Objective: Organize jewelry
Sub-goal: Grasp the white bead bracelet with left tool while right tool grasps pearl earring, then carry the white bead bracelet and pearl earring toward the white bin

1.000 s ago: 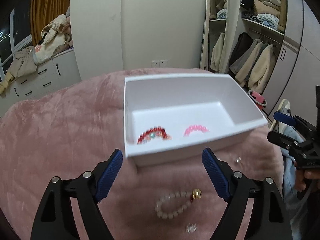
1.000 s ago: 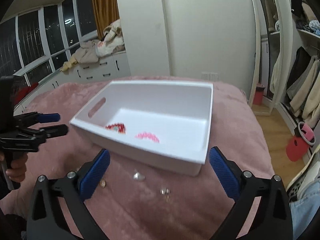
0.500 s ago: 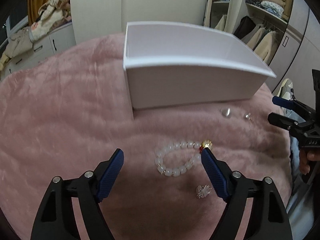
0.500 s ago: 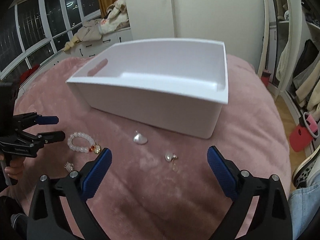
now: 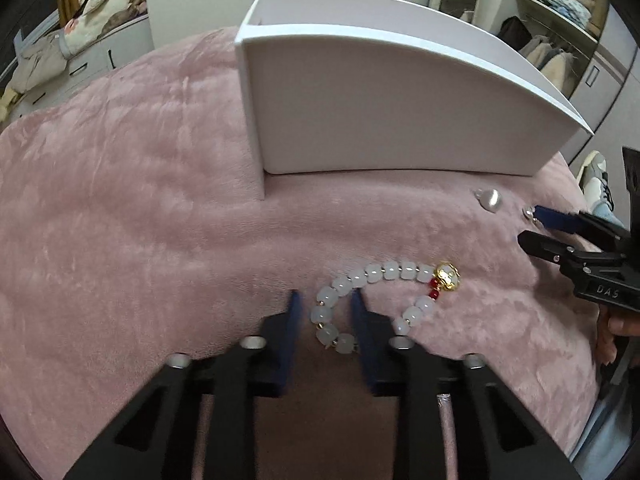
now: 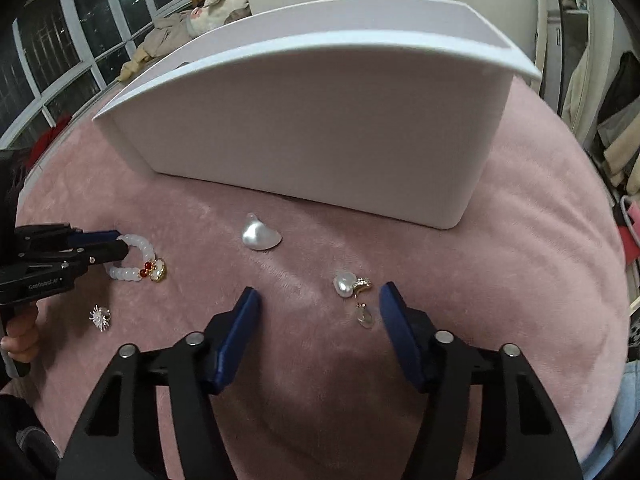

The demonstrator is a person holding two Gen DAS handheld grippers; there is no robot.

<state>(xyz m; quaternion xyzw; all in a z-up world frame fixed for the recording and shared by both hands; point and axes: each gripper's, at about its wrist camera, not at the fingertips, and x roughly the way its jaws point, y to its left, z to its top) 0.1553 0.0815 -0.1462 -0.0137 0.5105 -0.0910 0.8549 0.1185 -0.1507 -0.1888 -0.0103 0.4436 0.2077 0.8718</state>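
A soft pink plush blanket (image 5: 140,208) fills the view; hanging beige coats (image 5: 548,60) are at two o'clock.

Readable markings:

1. Left wrist view: white letters "DAS" on the black body of the right gripper (image 5: 534,224), at about 3 o'clock in the frame.
2. Right wrist view: small white print on the black body of the left gripper (image 6: 116,243), at about 9 o'clock. It reads roughly "GenRobot.AI"; the middle letters are too small to confirm.

No other legible text, numbers or signs.
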